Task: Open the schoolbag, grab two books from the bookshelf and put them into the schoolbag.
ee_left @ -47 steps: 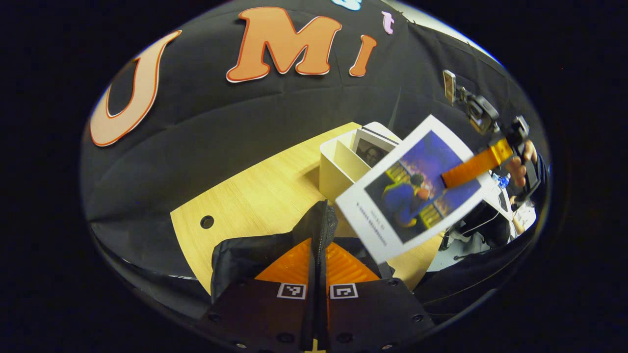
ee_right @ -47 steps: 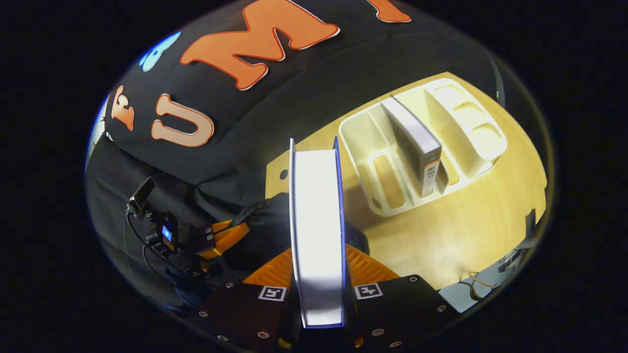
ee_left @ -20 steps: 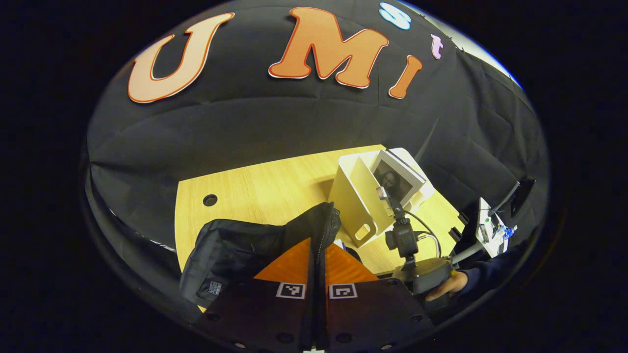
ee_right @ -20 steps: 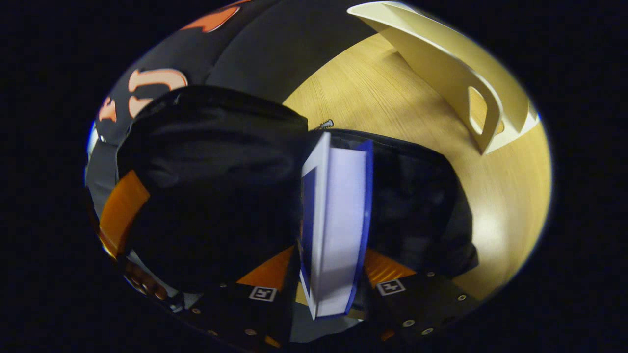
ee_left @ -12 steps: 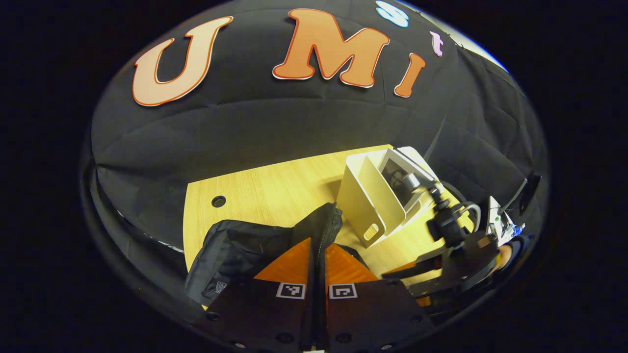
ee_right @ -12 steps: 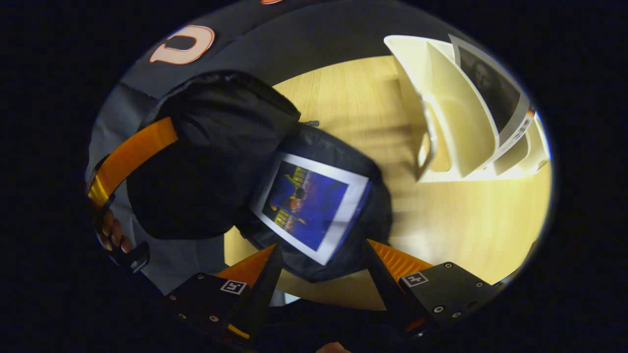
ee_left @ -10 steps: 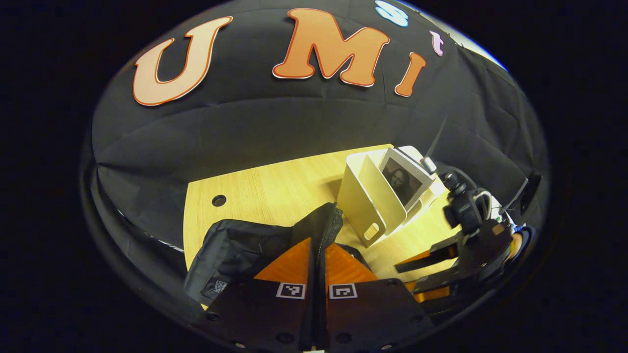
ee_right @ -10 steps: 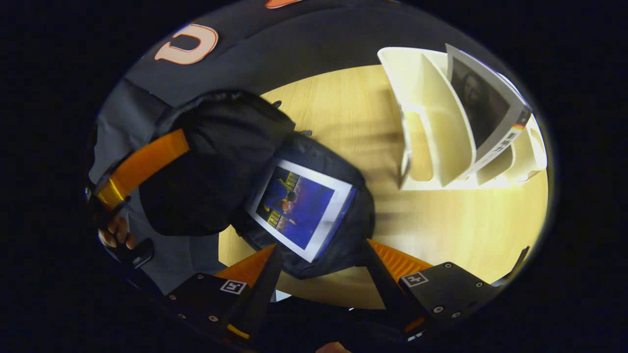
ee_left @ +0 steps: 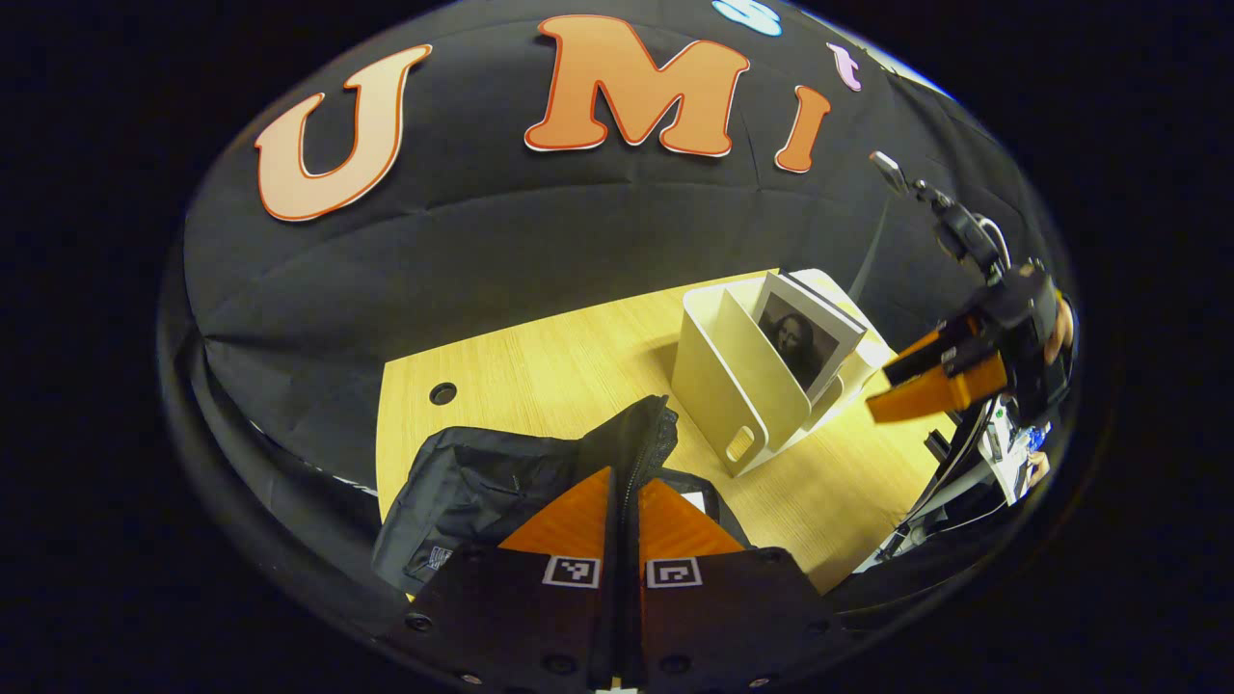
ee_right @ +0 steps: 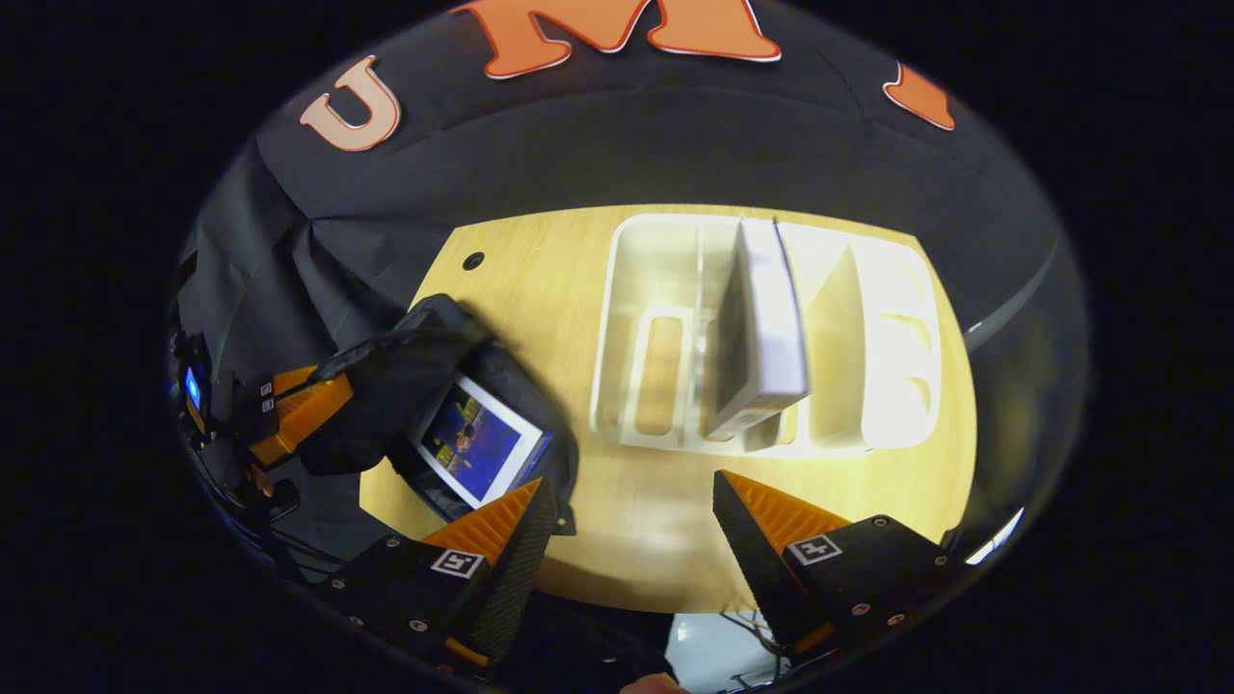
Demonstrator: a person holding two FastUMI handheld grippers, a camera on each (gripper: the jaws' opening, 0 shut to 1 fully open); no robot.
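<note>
The black schoolbag (ee_left: 482, 472) lies open on the wooden table, and my left gripper (ee_left: 625, 477) is shut on its zippered flap, holding it up. In the right gripper view the bag (ee_right: 386, 371) has the blue-covered book (ee_right: 477, 439) lying flat inside, with the left gripper (ee_right: 299, 410) at the flap. My right gripper (ee_right: 627, 492) is open and empty, above the table in front of the white bookshelf (ee_right: 636, 280). A grey book (ee_right: 762, 328) stands in the shelf's middle slot. In the left gripper view the bookshelf (ee_left: 718, 386) holds that portrait-covered book (ee_left: 805, 333), and the right gripper (ee_left: 879, 393) hovers right of it.
A round cable hole (ee_left: 442, 393) is in the tabletop near the far left corner. The table's front edge (ee_right: 675, 602) lies just under my right fingers. Cables and small equipment (ee_left: 1003, 453) sit beyond the table's right side.
The right gripper carried the blue book into the bag, let go of it and opened, then rose and swung toward the bookshelf. The left gripper kept holding the flap.
</note>
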